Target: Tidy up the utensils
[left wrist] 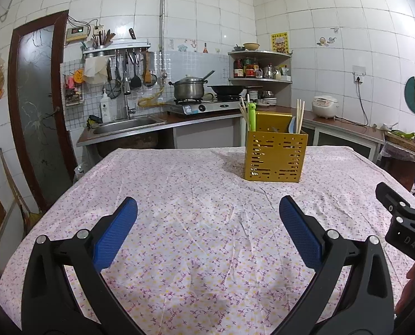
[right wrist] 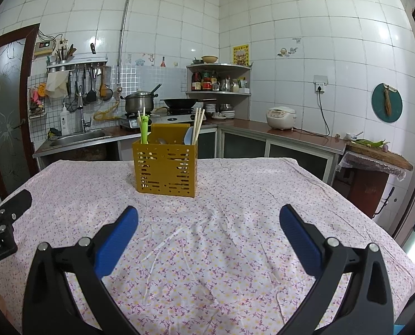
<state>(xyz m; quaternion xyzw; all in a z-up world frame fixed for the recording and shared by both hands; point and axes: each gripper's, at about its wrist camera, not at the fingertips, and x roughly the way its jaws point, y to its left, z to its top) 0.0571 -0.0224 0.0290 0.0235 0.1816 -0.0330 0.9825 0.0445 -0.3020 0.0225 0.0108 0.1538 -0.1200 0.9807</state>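
Both tools, the left tool (left wrist: 208,217) and the right tool (right wrist: 208,224), are hovering wide open and holding nothing over the cloth-covered counter (right wrist: 235,251). The yellow utensil holder (right wrist: 166,169) is standing upright toward the counter's far side, already carrying chopsticks (right wrist: 198,122), a green utensil (right wrist: 144,129) and a blue spoon (right wrist: 188,138). No loose utensil is showing on the cloth, so the sorting is probably finishing or just beginning; any next move is calling for a reach forward to the holder.

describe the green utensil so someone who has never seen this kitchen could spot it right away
Start at the table with the floral cloth; the only thing standing on it is a yellow perforated utensil holder. The green utensil sticks up from its left end among pale chopsticks, the only bright green piece, topped with a small cartoon figure.
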